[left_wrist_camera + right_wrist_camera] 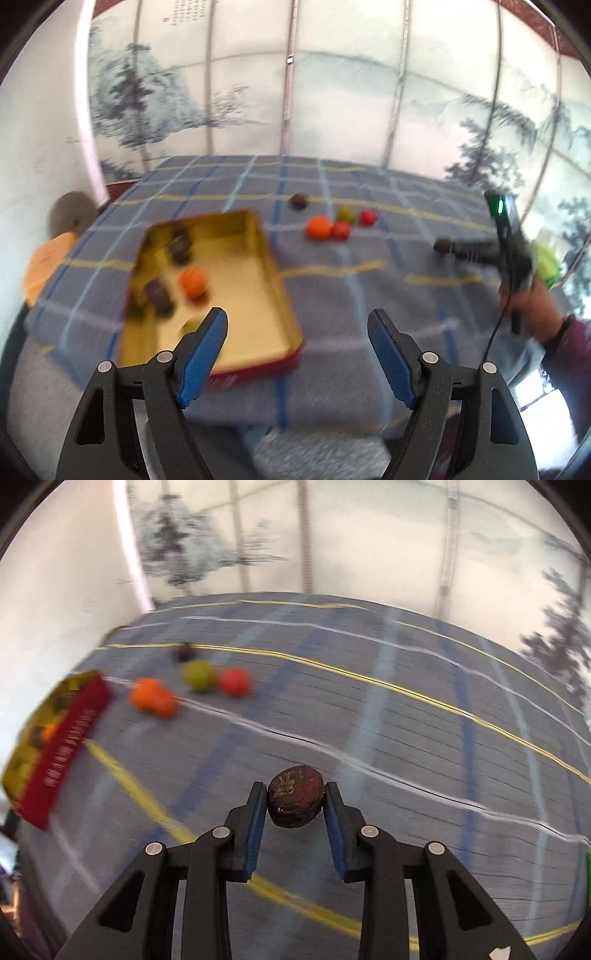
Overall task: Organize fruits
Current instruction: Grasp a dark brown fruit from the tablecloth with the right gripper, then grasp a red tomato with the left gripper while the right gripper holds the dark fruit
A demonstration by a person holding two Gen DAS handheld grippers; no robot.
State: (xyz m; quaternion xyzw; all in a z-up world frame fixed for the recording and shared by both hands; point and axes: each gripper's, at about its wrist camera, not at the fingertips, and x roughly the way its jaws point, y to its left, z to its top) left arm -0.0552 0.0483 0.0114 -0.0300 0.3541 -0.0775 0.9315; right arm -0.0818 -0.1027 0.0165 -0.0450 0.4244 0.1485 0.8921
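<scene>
My right gripper (295, 803) is shut on a dark brown fruit (296, 800) and holds it above the checked cloth; the left wrist view shows that gripper (448, 246) at the right with the dark brown fruit (442, 245) at its tips. My left gripper (297, 325) is open and empty, above the near end of a gold tin with red sides (271, 266). Inside the tin lie two dark fruits (180, 246), an orange fruit (192, 282) and a greenish one, partly hidden. Loose on the cloth are an orange fruit (319, 228), two red ones (368, 217), a green one (346, 213) and a dark one (299, 200).
The table is covered by a blue-grey checked cloth (369, 280). A painted folding screen (295, 92) stands behind it. An orange object (48, 262) and a grey round one (72, 218) lie off the table's left edge. The tin also shows at the left in the right wrist view (70, 742).
</scene>
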